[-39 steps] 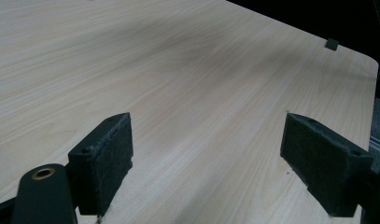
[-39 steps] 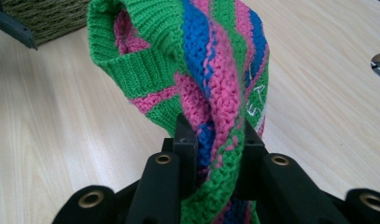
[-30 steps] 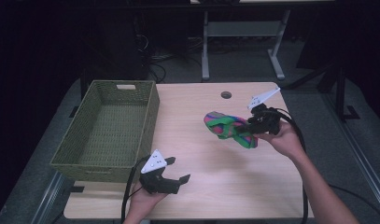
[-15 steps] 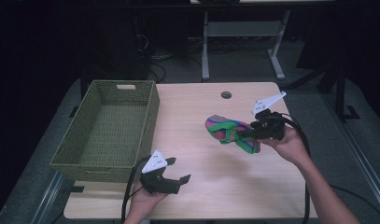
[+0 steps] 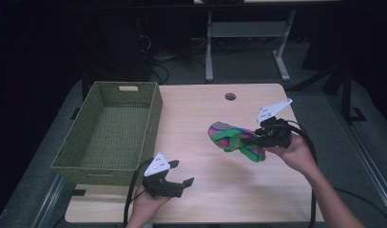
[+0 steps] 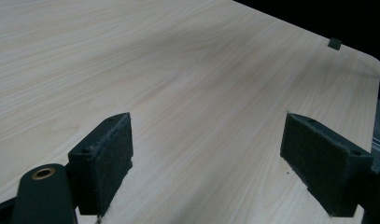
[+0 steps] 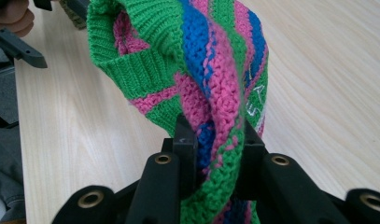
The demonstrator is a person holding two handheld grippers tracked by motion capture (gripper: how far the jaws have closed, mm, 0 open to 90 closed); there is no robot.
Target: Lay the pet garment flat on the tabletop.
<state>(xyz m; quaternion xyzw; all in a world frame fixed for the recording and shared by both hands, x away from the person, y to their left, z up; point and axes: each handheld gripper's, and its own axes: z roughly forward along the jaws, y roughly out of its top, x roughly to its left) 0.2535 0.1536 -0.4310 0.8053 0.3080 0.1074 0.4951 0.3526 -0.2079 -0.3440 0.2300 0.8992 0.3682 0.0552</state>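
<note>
Basket (image 5: 110, 130) bare; sock (image 5: 234, 140) in R claw (image 5: 250, 141).

Left gripper (image 5: 180, 181): black body, two blunt black jaws, white three-cornered plate on top with small dark dots.
Left pads (image 6: 114, 148): dark, felt-like, rectangular, set on black blocks; brass-ringed hole low on one jaw arm.
Left cable (image 5: 130, 199): black, looped.
Right gripper (image 5: 250, 141): black, boxy, with the same white plate, dotted.
Right jaw arms (image 7: 162, 186): black, rounded, brass-ringed holes.
Right cable (image 5: 311, 147): black, thick.
Forearms: bare, no sleeves in sight.
</note>
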